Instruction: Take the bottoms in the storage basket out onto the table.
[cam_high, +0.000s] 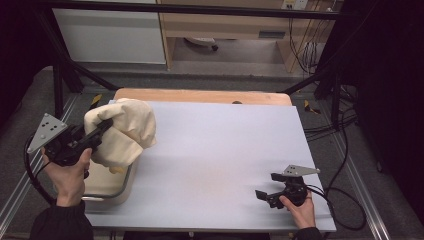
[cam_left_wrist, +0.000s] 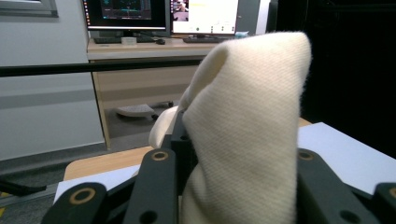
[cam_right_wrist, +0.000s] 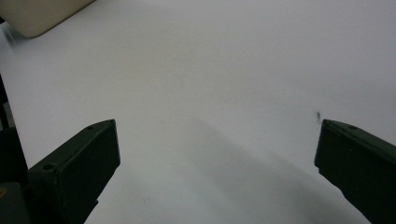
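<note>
A cream cloth (cam_high: 125, 131) hangs bunched over the table's left edge, above a pale tub (cam_high: 114, 192) that holds more of the same fabric. My left gripper (cam_high: 104, 126) is shut on a fold of the cloth and holds it up. In the left gripper view the cloth (cam_left_wrist: 247, 116) stands tall between the black jaws of that gripper (cam_left_wrist: 233, 182). My right gripper (cam_high: 268, 185) rests low near the table's front right, open, with nothing between its fingers. In its own view the right gripper (cam_right_wrist: 217, 163) looks across the bare white sheet (cam_right_wrist: 224, 70).
A white sheet (cam_high: 215, 145) covers the wooden table (cam_high: 200, 95). Black frame posts stand at both back corners and cables (cam_high: 340, 150) trail off the right side. Monitors (cam_left_wrist: 135, 11) sit on a desk beyond the table. A cream corner (cam_right_wrist: 37, 16) shows far off.
</note>
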